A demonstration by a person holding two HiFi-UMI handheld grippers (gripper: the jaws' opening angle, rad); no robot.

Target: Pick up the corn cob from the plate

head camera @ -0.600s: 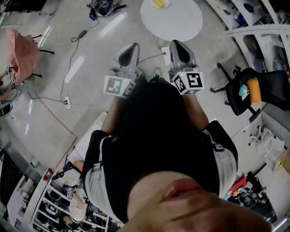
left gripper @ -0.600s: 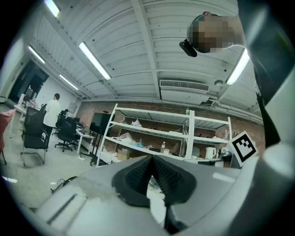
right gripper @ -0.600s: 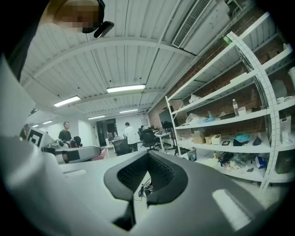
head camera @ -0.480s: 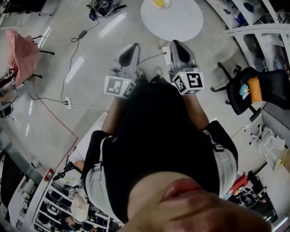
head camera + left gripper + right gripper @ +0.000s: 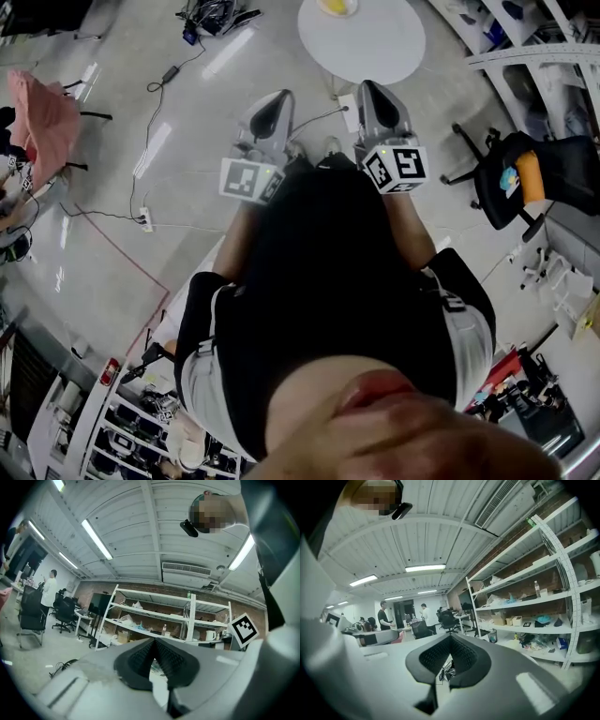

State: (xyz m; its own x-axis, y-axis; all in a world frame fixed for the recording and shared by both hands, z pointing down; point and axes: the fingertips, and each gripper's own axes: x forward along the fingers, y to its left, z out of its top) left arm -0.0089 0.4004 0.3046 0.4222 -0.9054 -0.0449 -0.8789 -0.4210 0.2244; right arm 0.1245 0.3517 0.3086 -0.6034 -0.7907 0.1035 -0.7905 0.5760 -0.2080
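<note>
In the head view a round white table (image 5: 361, 42) stands on the floor ahead of me. At its far edge lies something yellow, the corn cob (image 5: 336, 6), on a plate that is cut off by the top of the picture. My left gripper (image 5: 274, 99) and right gripper (image 5: 367, 90) are held side by side in front of my body, well short of the table. In the left gripper view the left gripper (image 5: 153, 642) has its dark pads pressed together on nothing. The right gripper (image 5: 450, 640) looks the same in its own view, pads meeting, empty.
A black office chair (image 5: 511, 183) with an orange and blue item stands at the right. White shelving (image 5: 539, 47) runs behind it. A pink cloth (image 5: 42, 108) hangs at the left. Cables (image 5: 216, 14) and a power strip (image 5: 142, 214) lie on the floor. People stand far off (image 5: 384, 616).
The head view has shifted a little, so the table and floor sit slightly further right. Both grippers keep their place before my body and stay shut.
</note>
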